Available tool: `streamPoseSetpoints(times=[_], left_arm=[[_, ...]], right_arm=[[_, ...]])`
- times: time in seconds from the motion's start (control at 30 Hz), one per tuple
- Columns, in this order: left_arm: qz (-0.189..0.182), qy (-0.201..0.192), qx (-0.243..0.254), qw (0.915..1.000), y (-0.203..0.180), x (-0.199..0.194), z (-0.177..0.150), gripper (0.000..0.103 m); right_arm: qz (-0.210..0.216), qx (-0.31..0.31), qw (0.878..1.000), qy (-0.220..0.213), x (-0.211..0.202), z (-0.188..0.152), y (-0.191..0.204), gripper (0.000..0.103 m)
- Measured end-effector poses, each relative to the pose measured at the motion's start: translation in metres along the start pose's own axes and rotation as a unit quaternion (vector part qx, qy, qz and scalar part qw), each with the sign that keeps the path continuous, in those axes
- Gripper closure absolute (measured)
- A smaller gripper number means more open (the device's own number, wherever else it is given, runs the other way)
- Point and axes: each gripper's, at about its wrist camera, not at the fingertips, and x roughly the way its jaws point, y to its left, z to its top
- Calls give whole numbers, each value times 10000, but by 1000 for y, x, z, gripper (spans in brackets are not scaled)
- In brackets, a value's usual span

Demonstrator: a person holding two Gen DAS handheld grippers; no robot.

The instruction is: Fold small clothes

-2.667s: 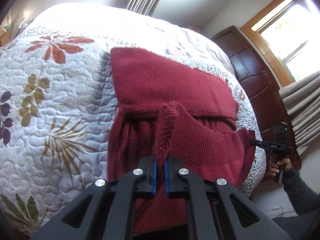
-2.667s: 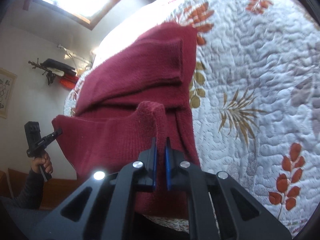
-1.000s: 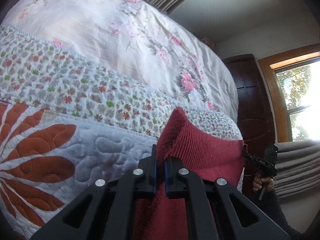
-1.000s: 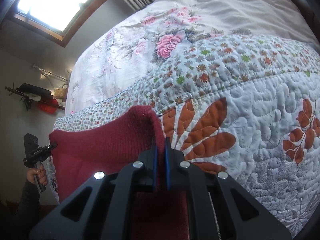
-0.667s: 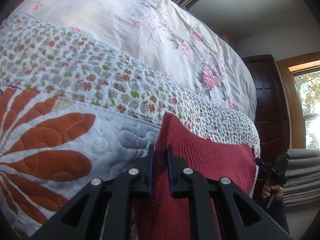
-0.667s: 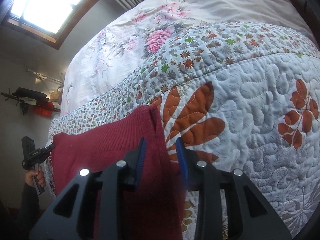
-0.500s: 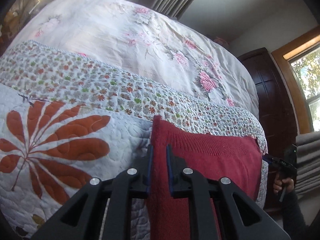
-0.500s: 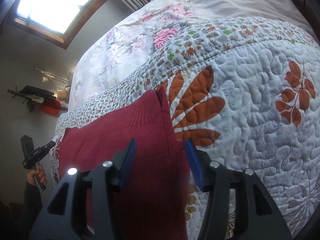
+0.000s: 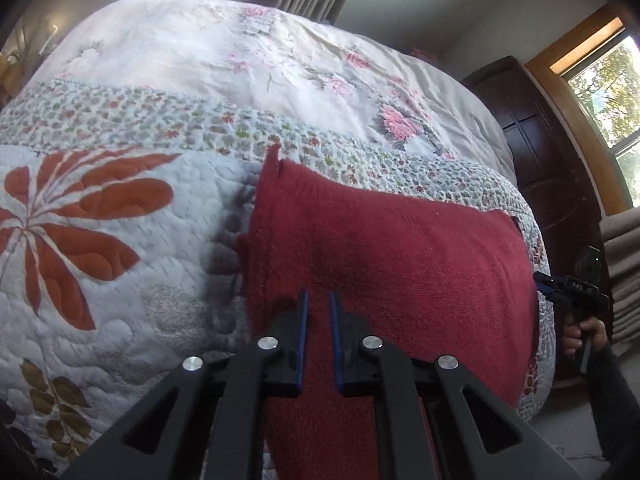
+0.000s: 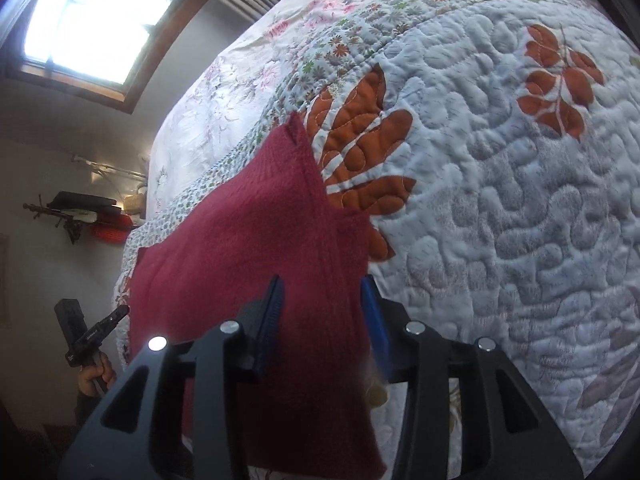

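A dark red knit sweater (image 9: 400,248) lies folded flat on the quilted bedspread (image 9: 120,240), its far edge near the flowered border. My left gripper (image 9: 318,296) hovers over the sweater's left part, its jaws a little apart with nothing pinched between them. In the right wrist view the sweater (image 10: 248,248) fills the lower left, and my right gripper (image 10: 320,284) stands wide open above its right edge, holding nothing. Each gripper also shows in the other's view, the right gripper (image 9: 568,288) and the left gripper (image 10: 92,336) each in a hand beside the bed.
The white quilt (image 10: 500,200) with orange leaf prints spreads around the sweater. A pale rose-patterned sheet (image 9: 240,60) covers the far bed. A dark wooden cabinet (image 9: 540,140) and a window (image 9: 612,92) stand beside the bed's right edge.
Both grippers carried the sweater's near edge over to the far side, laid it down and let go. The right opened wide, the left slightly, and both drew back.
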Motion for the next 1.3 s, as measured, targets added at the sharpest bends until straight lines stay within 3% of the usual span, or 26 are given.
streamPoseSetpoints(times=[0.13,0.23,0.27,0.3,0.37,0.47,0.6,0.67,0.7,0.83,0.87,0.9,0.93,1.0,1.03,1.13,1.2,1.3], left_arm=[[-553,-412,97,9976,-24,-44,-29,89],[-822,-172,50,9965,-36,-34,-66,87],[-772,22,8,9970,-36,-23,-77,87],[-650,211,-55,9976,-32,-9,-88,87],[-507,326,-154,9981,-24,10,-101,88],[-646,247,-448,9966,-10,15,-102,95],[-675,258,-427,9965,-8,12,-101,97],[-649,179,-546,9962,-6,-1,-104,97],[-652,126,-683,9955,-2,-9,-106,94],[-677,24,-1277,9895,16,-42,-116,47],[-641,-7,-1368,9885,18,-50,-118,41],[-668,-56,-1474,9868,23,-58,-119,30],[-767,-110,-1588,9843,27,-65,-119,23],[-976,-164,-1880,9772,38,-71,-116,15],[-1096,-166,-2032,9729,44,-72,-114,10],[-1518,-14,-2446,9577,61,-64,-106,8],[-1700,151,-2636,9494,70,-55,-97,7],[-1906,325,-2731,9424,76,-42,-84,7]], right_arm=[[227,60,9997,-24,-19,-52,-11,45],[306,161,9993,119,-15,-86,-24,37],[294,200,9991,226,-9,-94,-28,39],[250,186,9989,349,-1,-99,-31,61],[252,148,9980,557,10,-105,-35,86],[185,298,9975,621,18,-110,-47,89],[37,461,9971,597,13,-116,-66,75],[-40,499,9978,431,-6,-118,-72,75],[-72,459,9984,328,-16,-120,-71,75],[-501,-144,9986,-120,-61,-131,-44,75],[-600,-356,9973,-231,-71,-135,-31,74],[-684,-651,9949,-343,-79,-139,-10,67],[-761,-987,9912,-438,-83,-145,12,61],[-840,-1684,9805,-557,-83,-157,60,41],[-877,-2035,9734,-574,-79,-162,84,38],[-907,-2901,9511,-553,-57,-182,156,31],[-1037,-3572,9266,-554,-34,-203,207,25],[-1293,-4444,8851,-484,-4,-238,258,24]])
